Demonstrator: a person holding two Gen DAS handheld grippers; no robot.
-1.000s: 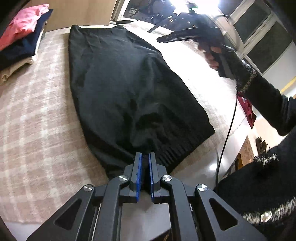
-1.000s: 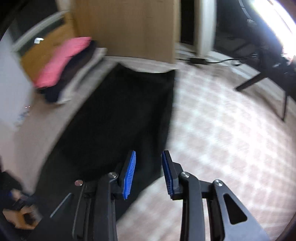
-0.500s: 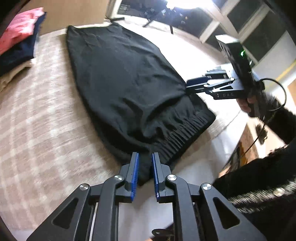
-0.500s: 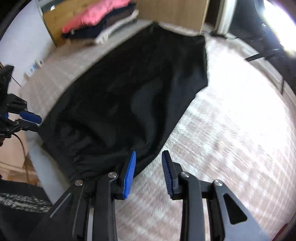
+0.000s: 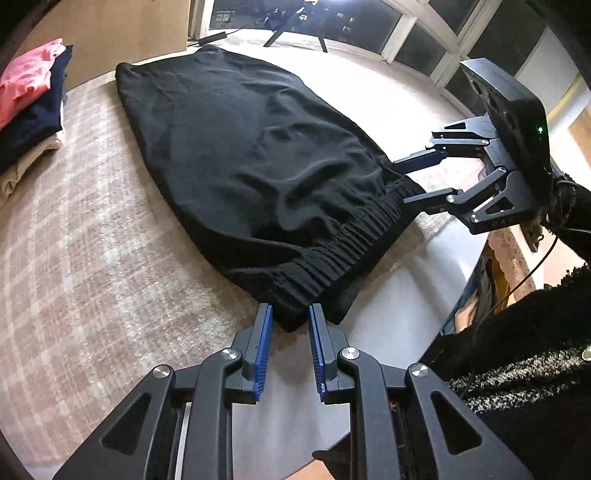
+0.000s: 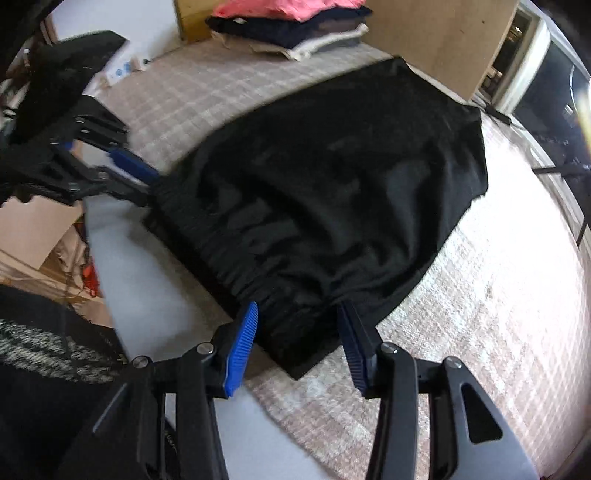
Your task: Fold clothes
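Note:
A black garment [image 5: 243, 155] with a ribbed elastic waistband [image 5: 343, 251] lies flat on a checked cloth, waistband toward me. My left gripper [image 5: 290, 314] is open, its blue pads on either side of the waistband's near corner. My right gripper [image 6: 297, 314] is open wide around the waistband's other corner; the garment [image 6: 332, 177] fills its view. The right gripper also shows in the left wrist view [image 5: 417, 177], and the left gripper in the right wrist view [image 6: 136, 177], both at the waistband ends.
A stack of folded clothes [image 5: 29, 96], pink on top, sits at the far left, also seen in the right wrist view [image 6: 291, 26]. A cardboard panel [image 5: 110, 33] stands behind. The white table edge [image 5: 436, 258] runs near the waistband. Windows lie beyond.
My left gripper has opened and let the waistband drop flat. My right gripper has swung down from above to the waistband's other corner and opened wider.

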